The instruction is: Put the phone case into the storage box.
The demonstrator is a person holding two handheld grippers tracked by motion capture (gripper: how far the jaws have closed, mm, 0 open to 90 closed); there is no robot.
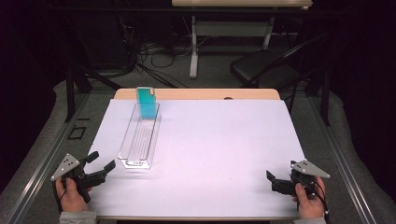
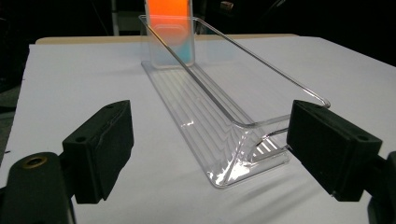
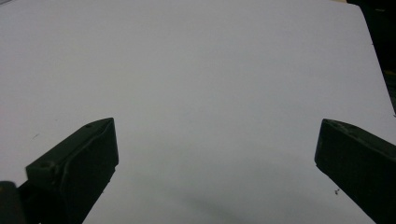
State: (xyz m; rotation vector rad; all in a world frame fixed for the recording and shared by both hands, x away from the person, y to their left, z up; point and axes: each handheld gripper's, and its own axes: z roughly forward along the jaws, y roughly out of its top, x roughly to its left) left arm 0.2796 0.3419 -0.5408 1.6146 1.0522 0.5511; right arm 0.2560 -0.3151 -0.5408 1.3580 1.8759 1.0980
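— Well, how are the two tools held?
— Both are seen spread wide with nothing between the jaws. The left gripper [image 1: 103,161] is held at the near left corner of the table [image 1: 224,154], and the right gripper [image 1: 272,181] is held at the near right corner, well apart from everything else.
— And where is the clear tray [image 1: 139,137] found?
— It is laid lengthwise on the white surface, left of the middle, its near end just beyond the left gripper. In the left gripper view that near end [image 2: 243,154] is framed between the jaws but is not touched.
— What is kept in it?
— A teal phone case [image 1: 147,103] is stood upright at the far end, leaned against the end wall.
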